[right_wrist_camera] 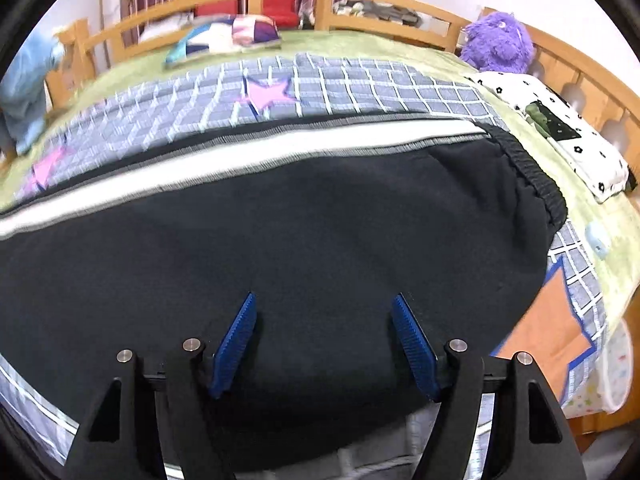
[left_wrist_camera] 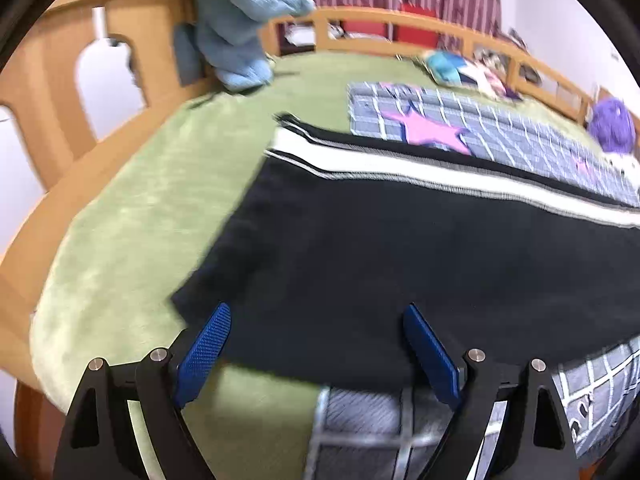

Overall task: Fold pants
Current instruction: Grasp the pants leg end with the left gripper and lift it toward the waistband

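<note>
Pants (left_wrist_camera: 400, 264): cuff end left view; waistband (right_wrist_camera: 532, 176) right view.

Your bed (right_wrist_camera: 400, 46), wooden-railed with a green cover, carries a checked star quilt (right_wrist_camera: 360, 84) mid-bed with the black pants (right_wrist_camera: 280, 240) across it. Far rail: a patchwork cushion (right_wrist_camera: 224, 38). Right end: purple plush (right_wrist_camera: 498, 42), dotted white cloth (right_wrist_camera: 560, 136).

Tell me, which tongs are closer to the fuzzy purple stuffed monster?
Right. The right tongs hover open over the black pants with a white stripe near the waistband end, toward the fuzzy purple stuffed monster. The left tongs hover at the opposite end, farther away.
</note>
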Demonstrator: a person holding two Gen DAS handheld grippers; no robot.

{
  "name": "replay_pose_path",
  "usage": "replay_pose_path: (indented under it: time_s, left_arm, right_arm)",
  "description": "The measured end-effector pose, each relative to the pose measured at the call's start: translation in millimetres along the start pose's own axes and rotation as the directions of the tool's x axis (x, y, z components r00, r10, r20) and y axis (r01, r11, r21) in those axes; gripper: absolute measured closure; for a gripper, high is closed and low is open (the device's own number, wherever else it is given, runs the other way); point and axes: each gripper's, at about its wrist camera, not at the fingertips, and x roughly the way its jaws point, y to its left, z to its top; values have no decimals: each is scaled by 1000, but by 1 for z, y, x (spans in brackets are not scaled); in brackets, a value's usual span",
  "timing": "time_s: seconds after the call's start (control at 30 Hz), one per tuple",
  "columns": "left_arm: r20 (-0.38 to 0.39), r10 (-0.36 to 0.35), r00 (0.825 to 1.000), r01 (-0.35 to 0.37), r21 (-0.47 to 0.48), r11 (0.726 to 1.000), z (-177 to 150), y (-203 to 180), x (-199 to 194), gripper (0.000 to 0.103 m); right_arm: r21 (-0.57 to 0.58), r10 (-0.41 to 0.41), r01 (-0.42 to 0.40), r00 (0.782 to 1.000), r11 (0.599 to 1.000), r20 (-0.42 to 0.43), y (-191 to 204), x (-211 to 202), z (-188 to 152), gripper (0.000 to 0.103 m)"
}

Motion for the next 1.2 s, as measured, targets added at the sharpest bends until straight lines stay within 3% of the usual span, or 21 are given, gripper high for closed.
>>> replay_pose_path:
  time_s: [0.07,0.17,0.2,0.3,0.4,0.47,0.53,0.6,0.67,0.73,0.77,0.83,0.87,0.97,1.03,1.2]
  left_arm:
    - [1,7,1000,-7,-55,998,-5,13,-12,16]
    - [3,17,1000,-17,-161,987,-10,38,-19,18]
    - [-3,10,1000,-10,-194,981,-11,46,-18,18]
    - [-52,-64,997,45,-310,950,-12,71,0,19]
    - [-53,-140,989,113,-349,930,-8,78,18,19]
    - [-25,-134,991,114,-381,917,-4,82,23,22]
    - [-4,-170,986,150,-443,884,1,90,32,23]
    - [5,-189,982,169,-475,864,7,91,41,32]
    - [-14,-202,979,167,-509,844,12,89,51,62]
    - [-27,-189,982,147,-527,837,21,84,53,72]
    - [-19,-182,983,145,-525,838,25,81,50,74]
    - [33,-148,988,145,-490,860,40,70,29,75]
    - [53,-113,992,124,-424,897,52,55,13,75]
    - [97,-51,994,76,-283,956,75,14,-20,75]
    - [127,-95,987,119,-194,974,89,-25,-40,75]
    - [134,-233,963,237,-16,971,116,-128,-66,77]
  right_arm:
    - [6,30,-30,999,1000,21,8,1,-1,31]
    - [-54,-1,-3,998,999,-67,24,33,-11,27]
    - [-50,-14,14,1000,999,-18,25,31,-13,26]
    - [42,24,-21,999,999,-49,17,27,-7,26]
    - [83,66,-61,997,995,-49,13,16,-2,26]
    - [83,80,-77,996,994,-31,14,6,-2,26]
    - [78,86,-84,996,993,-19,16,-2,-1,26]
    - [83,95,-94,995,992,-10,17,-9,-2,26]
    - [115,121,-119,993,986,-14,14,-11,-3,26]
    - [168,178,-171,984,971,-27,9,-8,-3,26]
    - [202,212,-201,977,959,-33,6,-6,-3,27]
    - [216,207,-193,977,957,-43,4,-5,-3,29]
    - [209,194,-181,980,961,-45,5,-6,-3,30]
    - [149,101,-90,993,985,-67,7,-7,0,30]
    - [117,100,-94,994,989,-47,6,-12,2,30]
    - [40,107,-107,994,993,2,3,-22,3,30]
